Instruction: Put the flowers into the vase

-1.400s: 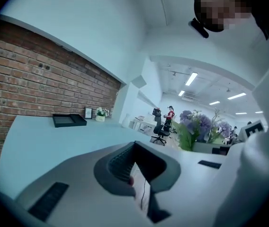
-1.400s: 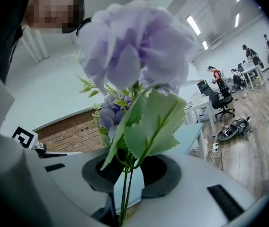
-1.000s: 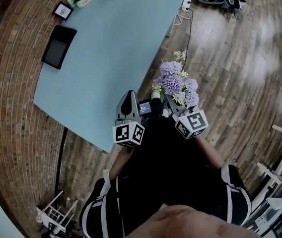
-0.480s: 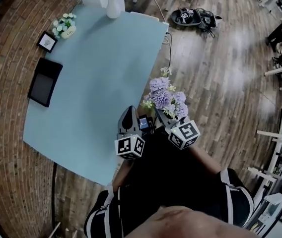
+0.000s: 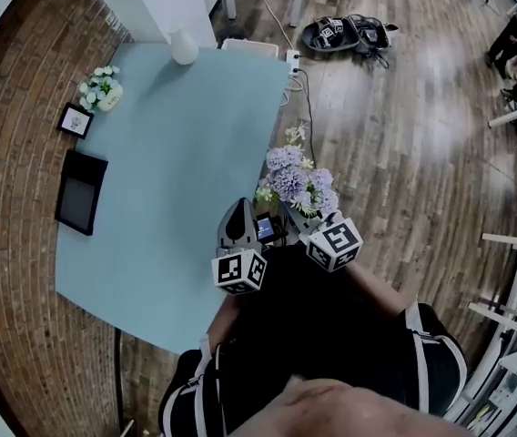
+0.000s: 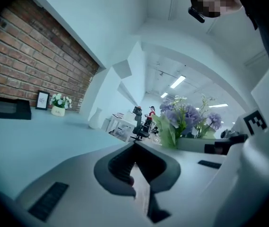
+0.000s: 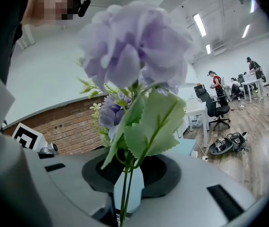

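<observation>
Carrying the flowers (image 5: 295, 180) toward the vase: the right gripper (image 5: 306, 215) was clamped low on the thin green stems (image 7: 125, 193), with the purple heads and a broad leaf standing up above its jaws. The left gripper (image 5: 238, 209), just beside it, had its jaws together with nothing between them. Both were held at the near right edge of the pale blue table (image 5: 177, 162). The white vase (image 5: 184, 47) stood at the table's far end, well apart from the bunch (its mouth was too small to make out). A potted posy (image 5: 102, 87), a small picture frame (image 5: 76, 120) and a black tray (image 5: 80, 192) lay along the brick-wall side.

Judged risks:
- **Slip in the grip:** the jaws held only a few slender stems near their base, so the top-heavy bunch could swing or slip on the way across.
- **Catching the rim:** the vase seemed to narrow toward its neck, so a splayed or tilted stem could catch the rim.
- **Tipping the vase:** a sideways push at insertion could tip the tall vase unless the free gripper steadied it.
</observation>
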Available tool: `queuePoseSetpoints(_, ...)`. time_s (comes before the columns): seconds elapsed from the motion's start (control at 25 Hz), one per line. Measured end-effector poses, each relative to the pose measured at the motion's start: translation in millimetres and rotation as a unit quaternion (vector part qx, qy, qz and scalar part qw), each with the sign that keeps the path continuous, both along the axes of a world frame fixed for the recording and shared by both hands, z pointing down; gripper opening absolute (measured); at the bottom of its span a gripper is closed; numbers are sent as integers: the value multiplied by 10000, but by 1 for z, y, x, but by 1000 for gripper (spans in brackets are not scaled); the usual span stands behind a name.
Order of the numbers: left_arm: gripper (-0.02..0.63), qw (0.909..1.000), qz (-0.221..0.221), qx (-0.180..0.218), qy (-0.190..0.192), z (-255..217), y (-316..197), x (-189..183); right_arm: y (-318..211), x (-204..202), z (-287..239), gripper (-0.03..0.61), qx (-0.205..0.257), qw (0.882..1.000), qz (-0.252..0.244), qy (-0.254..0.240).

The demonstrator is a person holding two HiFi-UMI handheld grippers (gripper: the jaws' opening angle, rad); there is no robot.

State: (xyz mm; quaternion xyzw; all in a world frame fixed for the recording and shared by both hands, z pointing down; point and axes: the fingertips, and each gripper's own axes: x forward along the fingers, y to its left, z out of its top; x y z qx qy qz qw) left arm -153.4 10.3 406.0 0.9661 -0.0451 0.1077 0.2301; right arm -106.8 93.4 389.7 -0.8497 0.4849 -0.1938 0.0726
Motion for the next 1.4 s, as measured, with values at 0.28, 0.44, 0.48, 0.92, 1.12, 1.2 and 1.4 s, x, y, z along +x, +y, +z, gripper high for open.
queuePoseSetpoints(0.28,14,9995,-324,-6,23,-5,42,88,44,85,2,94,62,9999,-96,47)
queuePoseSetpoints(0.44,14,9991,173,228,299,-26,122,158,129,141,-14,94,36,9992,275,279)
queuePoseSetpoints(0.48,14,9986,220,279,400,-32,138,175,148,157,-17,94,87,9989,380,275)
queuePoseSetpoints(0.92,14,9950,-897,381,-218,-6,79,229,143,257,31,94,358,9973,222,-596)
queuePoseSetpoints(1.12,14,9910,-1293,296,-188,9,23,253,99,303,27,94,325,9987,79,-396)
queuePoseSetpoints(1.2,14,9902,-1374,178,-171,14,2,265,77,319,21,94,402,9987,73,-307)
queuePoseSetpoints(1.4,14,9891,-1443,-260,99,17,-27,309,29,358,-1,94,591,9981,50,-176)
